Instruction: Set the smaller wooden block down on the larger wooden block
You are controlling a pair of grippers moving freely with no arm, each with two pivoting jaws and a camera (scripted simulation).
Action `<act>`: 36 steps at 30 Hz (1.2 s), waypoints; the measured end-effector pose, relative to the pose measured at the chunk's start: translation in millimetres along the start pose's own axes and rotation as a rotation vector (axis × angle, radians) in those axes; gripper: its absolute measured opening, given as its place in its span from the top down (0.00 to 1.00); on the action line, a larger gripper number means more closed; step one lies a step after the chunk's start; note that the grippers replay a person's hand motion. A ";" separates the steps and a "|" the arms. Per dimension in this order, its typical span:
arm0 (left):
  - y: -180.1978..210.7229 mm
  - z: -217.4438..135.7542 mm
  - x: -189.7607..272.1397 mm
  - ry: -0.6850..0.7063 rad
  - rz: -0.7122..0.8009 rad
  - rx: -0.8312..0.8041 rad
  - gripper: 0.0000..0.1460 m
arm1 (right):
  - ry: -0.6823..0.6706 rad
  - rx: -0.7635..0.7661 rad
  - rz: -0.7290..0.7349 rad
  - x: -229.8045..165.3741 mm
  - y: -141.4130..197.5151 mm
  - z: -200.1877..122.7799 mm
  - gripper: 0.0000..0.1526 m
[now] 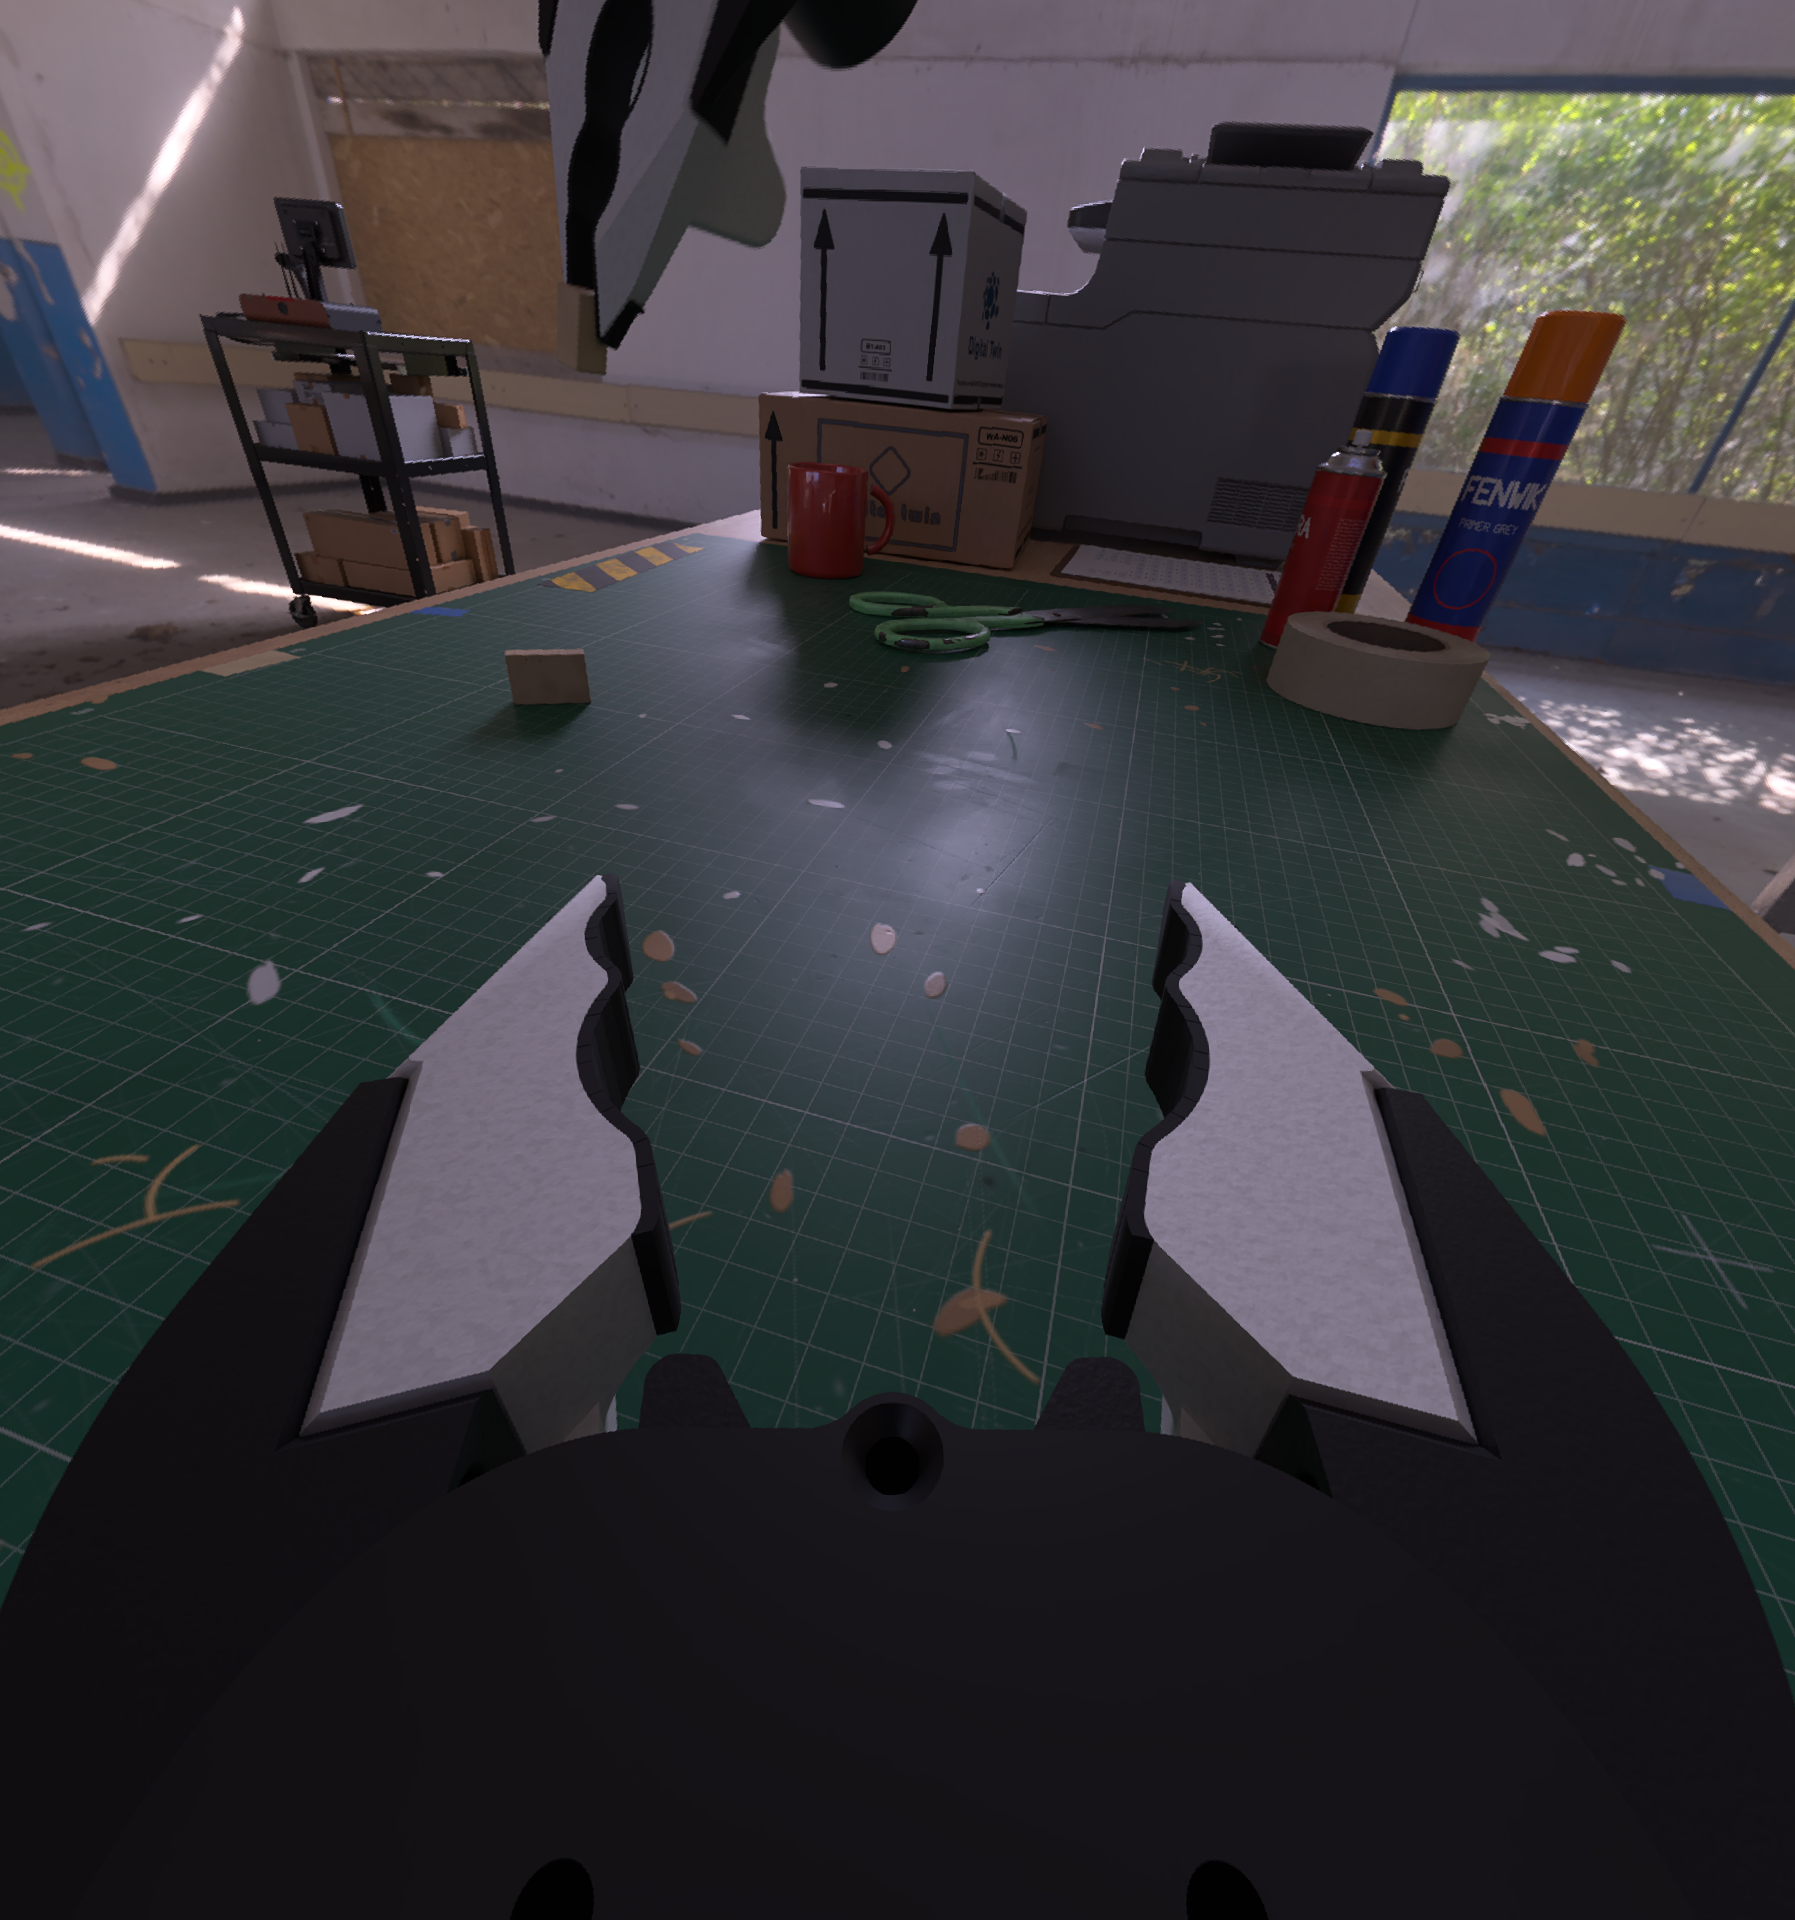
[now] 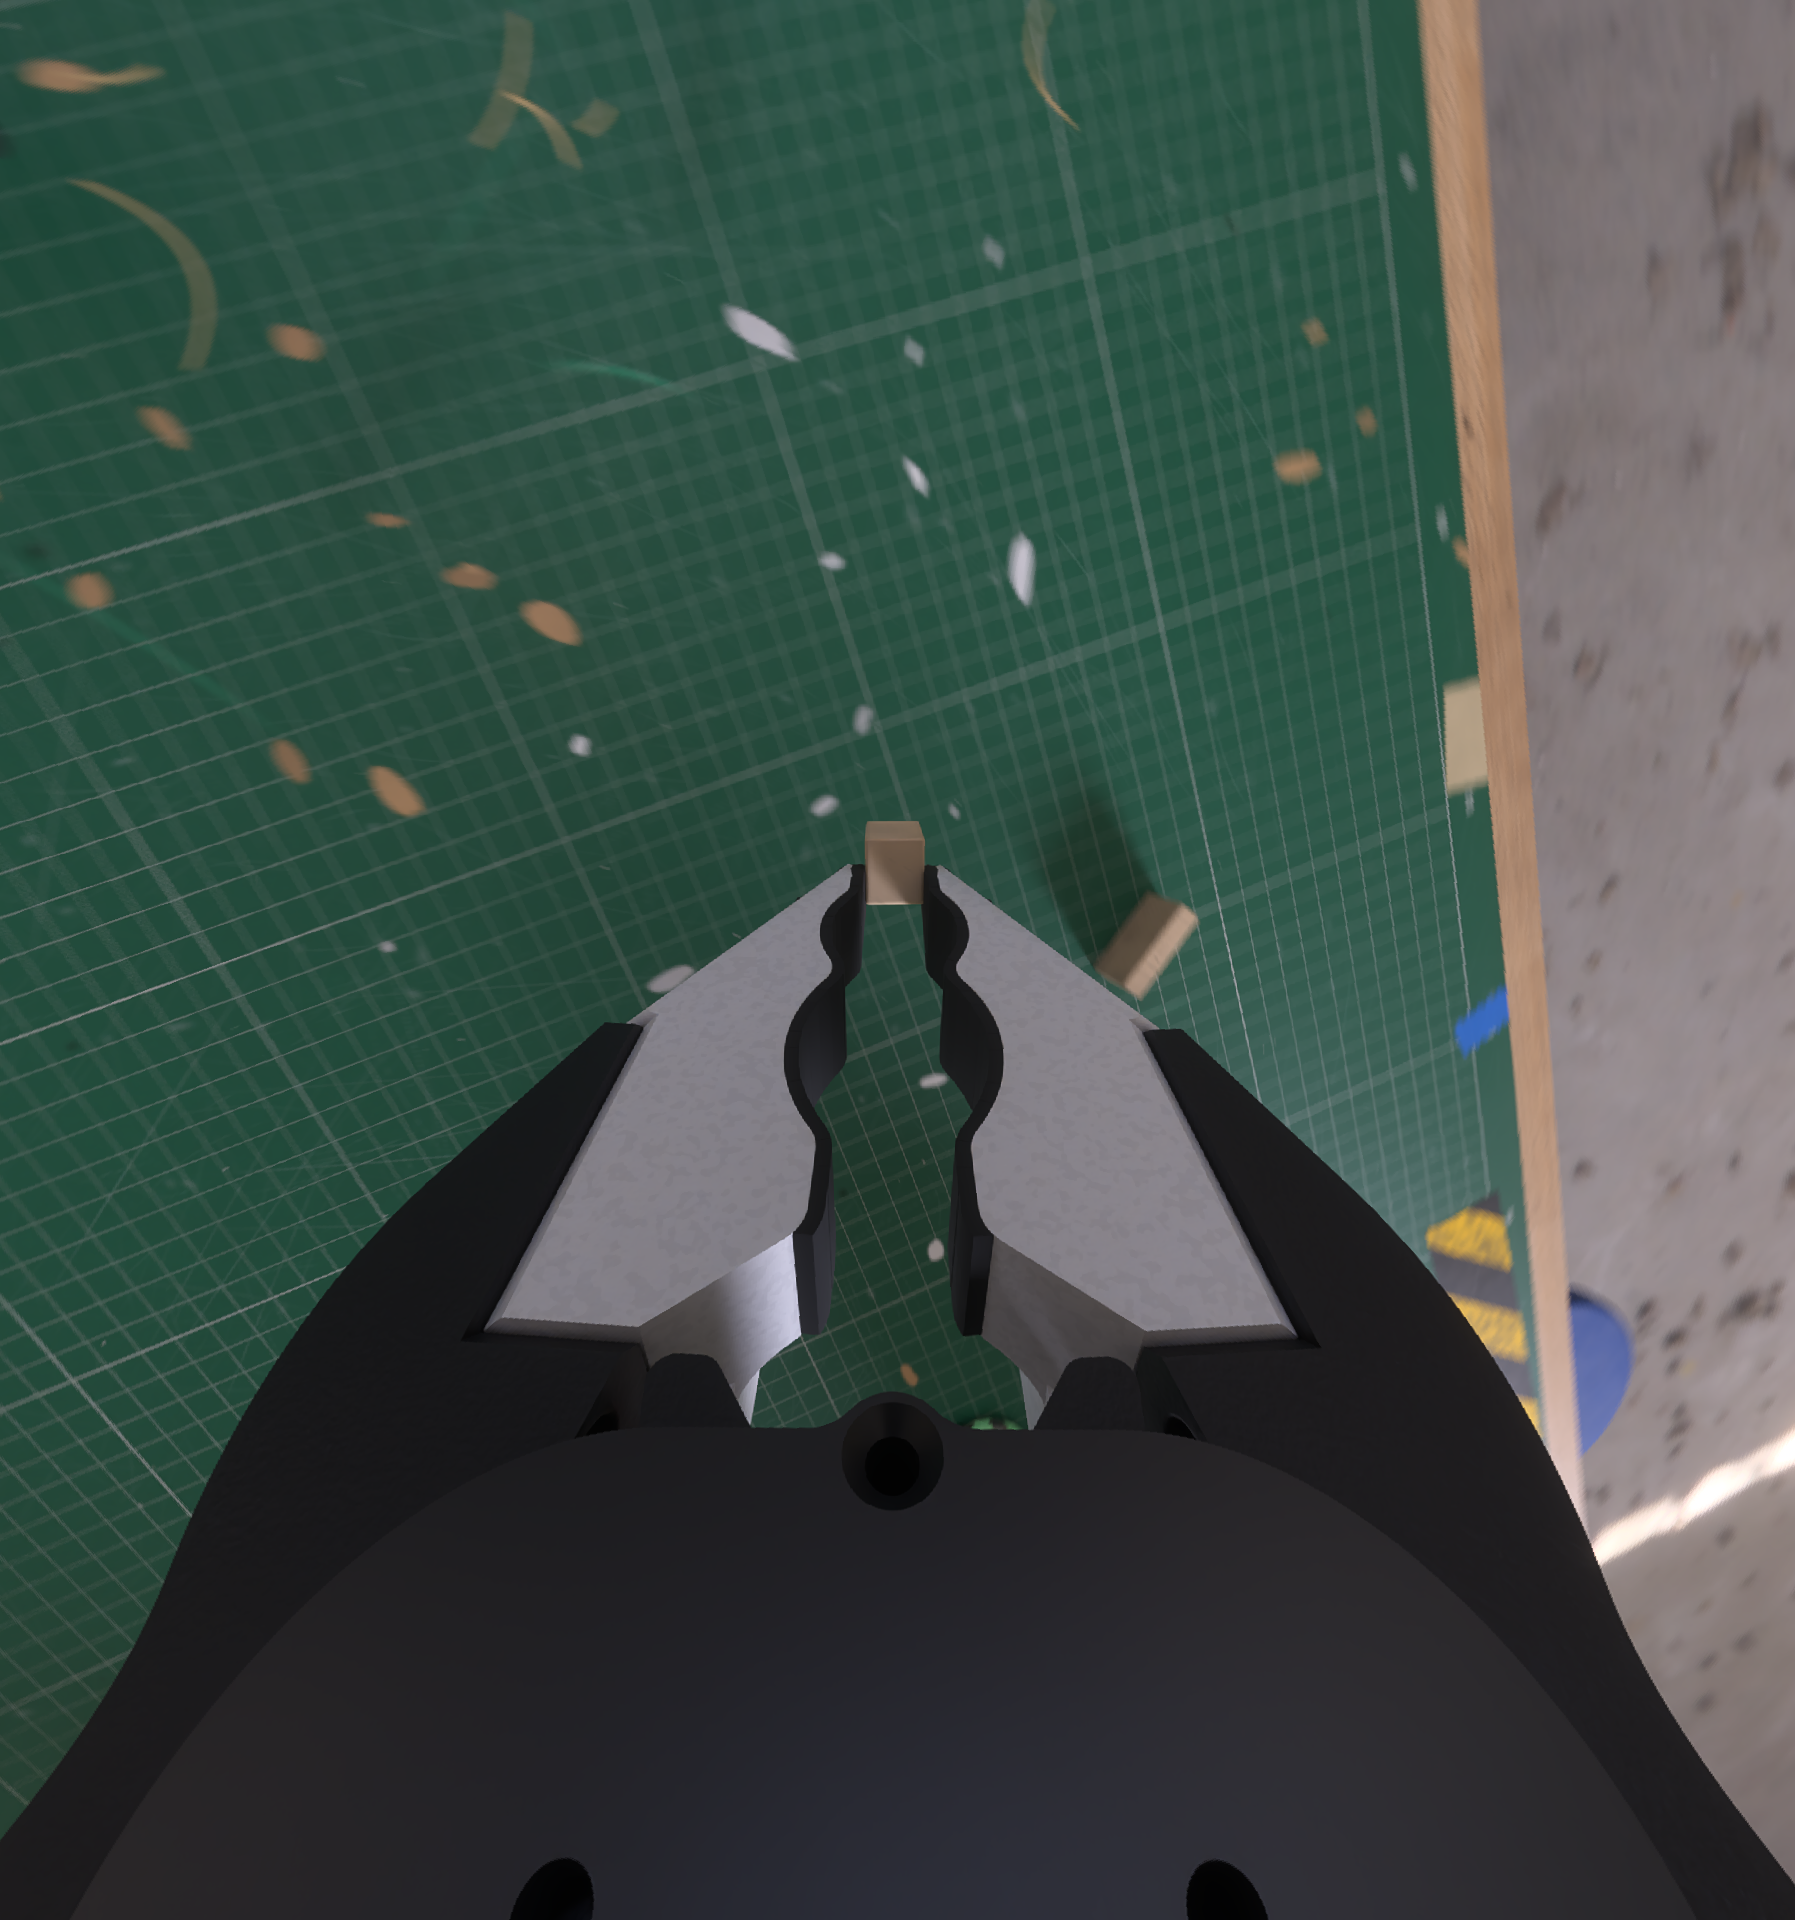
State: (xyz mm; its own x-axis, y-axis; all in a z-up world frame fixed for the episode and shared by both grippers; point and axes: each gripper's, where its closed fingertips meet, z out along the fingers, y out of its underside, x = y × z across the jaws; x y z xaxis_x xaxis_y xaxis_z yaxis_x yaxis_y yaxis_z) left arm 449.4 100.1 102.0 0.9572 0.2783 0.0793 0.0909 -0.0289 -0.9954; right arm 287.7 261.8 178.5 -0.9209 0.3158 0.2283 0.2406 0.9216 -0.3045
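Note:
The larger wooden block lies on the green cutting mat, far left of my left gripper, which is open and empty just above the mat. In the right wrist view my right gripper is shut on the smaller wooden block at its fingertips, held high over the mat. The larger block lies below, to the right of those tips. The right gripper also shows at the top of the left wrist view, high above the larger block.
At the table's far end stand a red mug, green scissors, a tape roll, spray cans, stacked boxes and a printer. The table's wooden edge runs near the larger block.

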 end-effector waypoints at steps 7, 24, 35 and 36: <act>0.2 0.3 -0.4 0.000 -0.004 -0.001 0.26 | 0.044 -0.101 0.316 74.2 62.7 44.8 0.93; 0.1 0.4 -0.4 0.006 -0.009 0.001 0.25 | 0.034 -0.184 0.602 116.3 117.1 129.1 0.93; 0.1 0.3 -0.4 0.008 -0.010 0.001 0.26 | 0.016 -0.136 0.637 113.9 111.9 136.3 0.86; 0.1 0.3 -0.4 0.007 -0.011 0.002 0.26 | 0.020 -0.131 0.636 113.9 110.6 133.9 0.82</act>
State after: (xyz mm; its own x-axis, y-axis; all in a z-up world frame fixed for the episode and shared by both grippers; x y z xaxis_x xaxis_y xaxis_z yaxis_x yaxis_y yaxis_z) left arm 448.9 100.2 101.8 0.9582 0.2715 0.0906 0.1009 -0.0242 -0.9946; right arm 168.3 369.5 47.0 -0.5805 0.8122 0.0577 0.7741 0.5724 -0.2704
